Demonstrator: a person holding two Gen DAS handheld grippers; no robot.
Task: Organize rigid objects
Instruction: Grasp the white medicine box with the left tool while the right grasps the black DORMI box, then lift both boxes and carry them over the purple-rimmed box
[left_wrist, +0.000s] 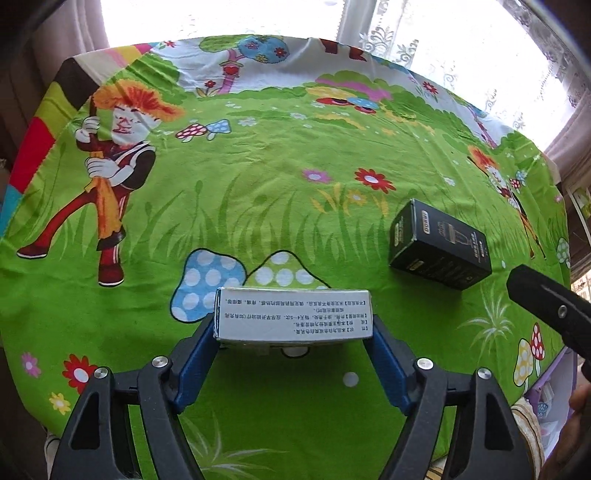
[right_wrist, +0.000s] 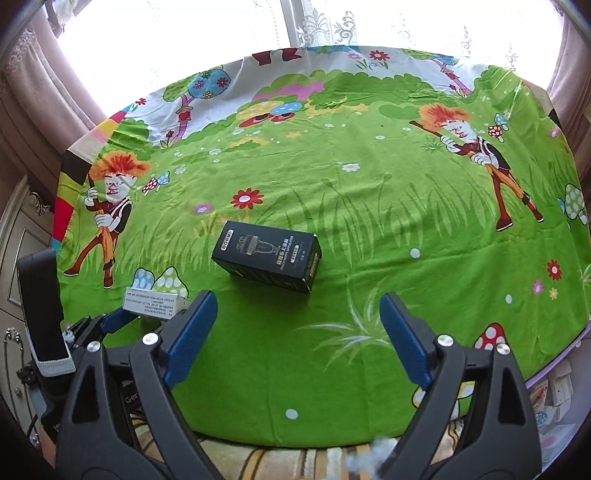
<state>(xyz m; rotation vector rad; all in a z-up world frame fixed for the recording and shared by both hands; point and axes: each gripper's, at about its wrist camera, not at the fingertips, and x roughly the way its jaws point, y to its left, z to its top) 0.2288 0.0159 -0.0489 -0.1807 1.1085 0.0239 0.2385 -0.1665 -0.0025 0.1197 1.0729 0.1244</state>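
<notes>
Pinching the white box (left_wrist: 293, 314) by its short ends, the left gripper (left_wrist: 293, 334) holds light, probably crushable cardboard; the right gripper (right_wrist: 297, 325) hangs spread, empty, near the black box (right_wrist: 266, 255).

The tiny writing on the white box (left_wrist: 293, 314) was too small to read. In the right wrist view, a gripper finger hid part of it (right_wrist: 153, 301).

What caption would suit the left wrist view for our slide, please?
Left gripper clamps a white box over the cartoon tablecloth; black box lies right.
</notes>
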